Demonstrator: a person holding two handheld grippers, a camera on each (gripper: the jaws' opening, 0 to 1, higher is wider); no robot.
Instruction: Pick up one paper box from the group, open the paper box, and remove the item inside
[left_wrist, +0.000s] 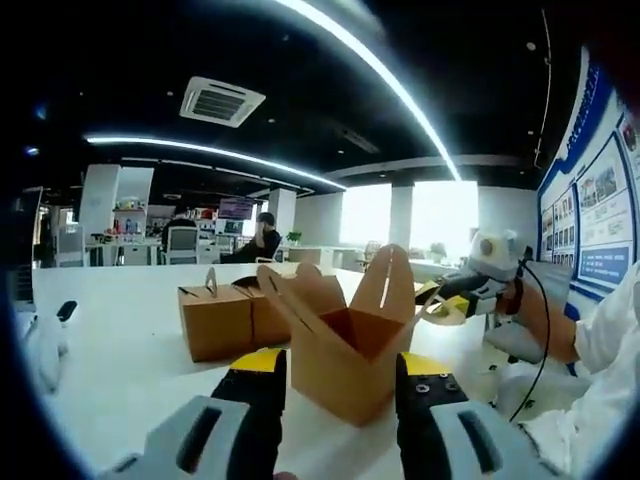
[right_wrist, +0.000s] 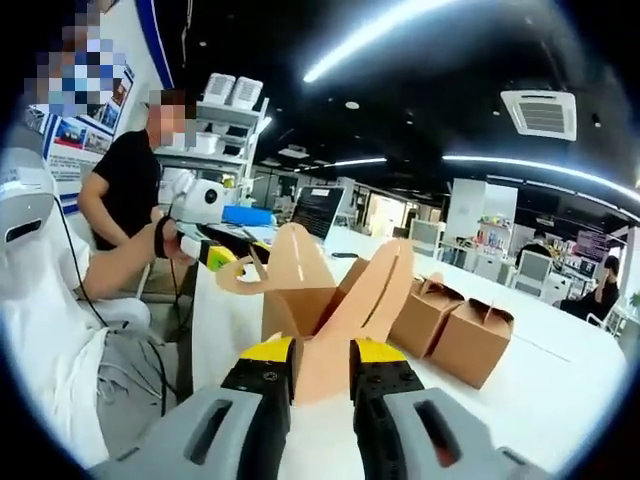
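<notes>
**Open box held from two sides**

The open box (left_wrist: 345, 345) stands on the white desk (left_wrist: 120, 370), directly ahead of the left hand-held gripper (left_wrist: 340, 375). Its jaws are spread wide, one on each side of the box's lower body; whether they press it I cannot tell. In the left gripper view the right hand-held gripper (left_wrist: 440, 295) reaches in from the right and meets a flap.

In the right gripper view the right hand-held gripper (right_wrist: 320, 352) has its jaws nearly closed on a raised flap (right_wrist: 345, 320) of the box (right_wrist: 300, 305). The left hand-held gripper (right_wrist: 215, 255) touches the far side. Two closed boxes (right_wrist: 450, 325) sit beyond, to the right.
</notes>
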